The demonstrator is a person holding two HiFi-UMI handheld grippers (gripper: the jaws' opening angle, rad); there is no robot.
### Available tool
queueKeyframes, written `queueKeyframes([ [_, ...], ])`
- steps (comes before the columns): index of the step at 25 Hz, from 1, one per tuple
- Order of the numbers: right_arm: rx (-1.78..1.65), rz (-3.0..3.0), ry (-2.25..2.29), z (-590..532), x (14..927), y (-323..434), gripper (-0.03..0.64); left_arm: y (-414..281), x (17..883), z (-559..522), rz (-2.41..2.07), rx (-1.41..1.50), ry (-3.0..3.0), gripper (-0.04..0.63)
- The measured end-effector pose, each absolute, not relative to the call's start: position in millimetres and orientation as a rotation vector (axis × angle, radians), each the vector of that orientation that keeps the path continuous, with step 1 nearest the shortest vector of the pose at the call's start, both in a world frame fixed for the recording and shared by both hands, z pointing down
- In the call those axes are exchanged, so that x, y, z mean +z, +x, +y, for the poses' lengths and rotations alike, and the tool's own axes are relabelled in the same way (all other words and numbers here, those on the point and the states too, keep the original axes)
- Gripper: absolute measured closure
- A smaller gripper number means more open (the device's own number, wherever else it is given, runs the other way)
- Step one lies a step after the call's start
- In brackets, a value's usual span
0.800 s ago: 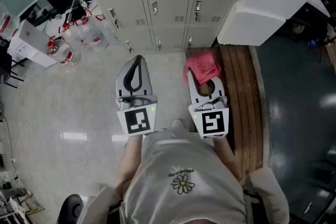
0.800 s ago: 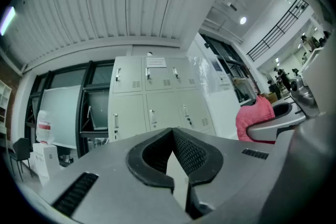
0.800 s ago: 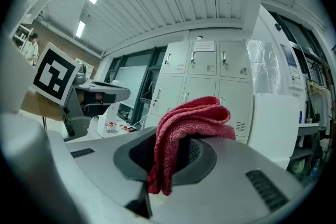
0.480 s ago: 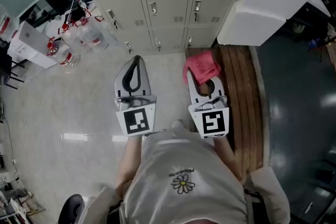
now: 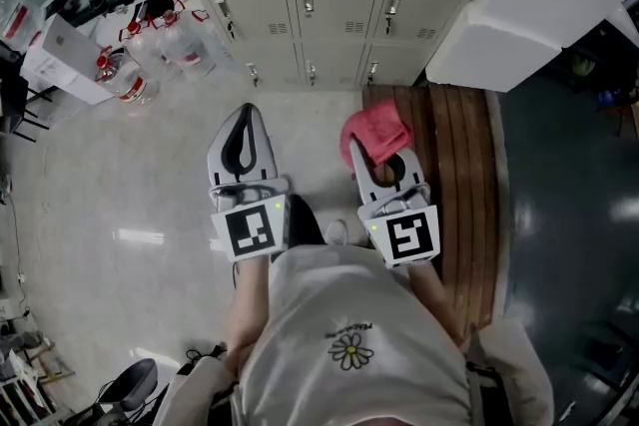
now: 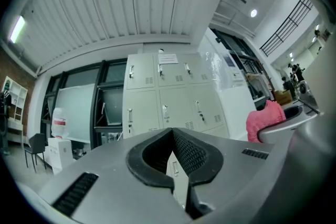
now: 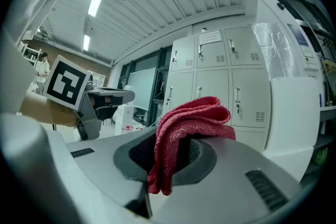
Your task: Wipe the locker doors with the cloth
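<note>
The cloth (image 5: 375,137) is pinkish red and the lockers (image 5: 339,0) are pale grey. In front of the lockers, the left hand-held gripper (image 6: 172,152) and the right hand-held gripper (image 7: 176,153) are grey, with black ribbed pads (image 6: 191,153) and black-and-white square markers (image 5: 250,230). They sit over a pale speckled floor (image 5: 120,175) and brown wooden boards (image 5: 464,175).

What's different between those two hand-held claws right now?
The left gripper is shut and empty; the right gripper is shut on a red cloth. The left gripper hangs over pale floor, the right gripper over wooden boards. Both point toward the grey lockers.
</note>
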State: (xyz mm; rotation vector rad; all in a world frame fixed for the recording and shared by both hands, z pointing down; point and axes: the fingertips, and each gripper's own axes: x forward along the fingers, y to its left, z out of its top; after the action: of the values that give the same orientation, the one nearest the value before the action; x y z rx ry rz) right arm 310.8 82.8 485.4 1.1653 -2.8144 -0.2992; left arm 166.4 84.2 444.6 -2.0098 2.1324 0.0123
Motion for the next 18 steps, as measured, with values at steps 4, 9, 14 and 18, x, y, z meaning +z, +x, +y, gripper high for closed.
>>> queueKeyframes([
  [4,-0.289,-2.823,1.165,73.7,487.8,304.5,0.574,157.7,444.4,75.8,2.121,0.011,-1.989,0.578],
  [9,-0.272,-2.82,1.215,56.3,485.6,297.9,0.574,146.5,436.1,58.9,2.106,0.045,-1.995,0.578],
  [14,-0.27,-2.791,1.269,28.9,485.6,283.6,0.574,127.0,434.1,35.1,2.078,0.045,-2.018,0.578],
  [18,-0.297,-2.758,1.31,-2.1,486.0,258.3,0.574,100.9,435.7,6.1,2.055,0.037,-2.047,0.578],
])
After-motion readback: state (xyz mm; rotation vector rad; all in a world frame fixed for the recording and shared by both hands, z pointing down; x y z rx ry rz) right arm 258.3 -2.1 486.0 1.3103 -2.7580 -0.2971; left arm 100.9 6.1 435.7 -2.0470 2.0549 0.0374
